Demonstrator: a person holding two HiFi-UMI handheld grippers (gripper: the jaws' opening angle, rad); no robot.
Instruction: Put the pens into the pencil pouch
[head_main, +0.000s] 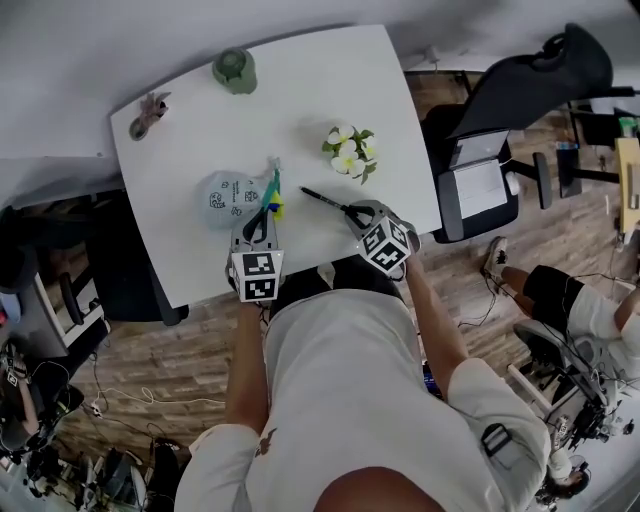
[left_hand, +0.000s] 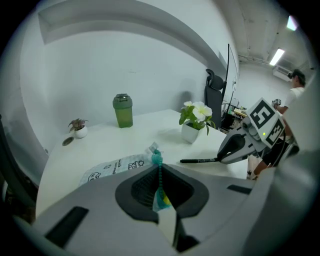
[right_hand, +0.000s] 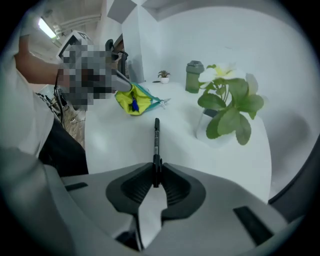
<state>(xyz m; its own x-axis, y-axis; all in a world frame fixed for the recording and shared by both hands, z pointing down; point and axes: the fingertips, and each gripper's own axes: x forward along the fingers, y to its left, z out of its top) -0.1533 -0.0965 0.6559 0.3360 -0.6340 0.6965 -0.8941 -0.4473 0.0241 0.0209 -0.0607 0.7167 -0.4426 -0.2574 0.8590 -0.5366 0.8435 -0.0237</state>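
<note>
Pen (head_main: 323, 198): one, black, seen in the head view low over the white bench (head_main: 300, 95), its near end in the right claw (head_main: 350, 211). One translucent pencil pouch (head_main: 228, 196) lies flat just to its left, its teal zipper end in the left claw (head_main: 268, 206). One green bottle (head_main: 235, 70), one pot of white flowers (head_main: 350, 150) and one small potted plant (head_main: 150, 112) stand farther back. Each claw carries one marker cube (head_main: 256, 272).

Left gripper view: the jaws are closed tight on the pencil pouch's teal zipper edge. Small drawings and print on the pouch are too small to read.

Right gripper view: the jaws are clamped on the pen's end, with the barrel pointing away. Whether the tip rests on the bench cannot be told.
</note>
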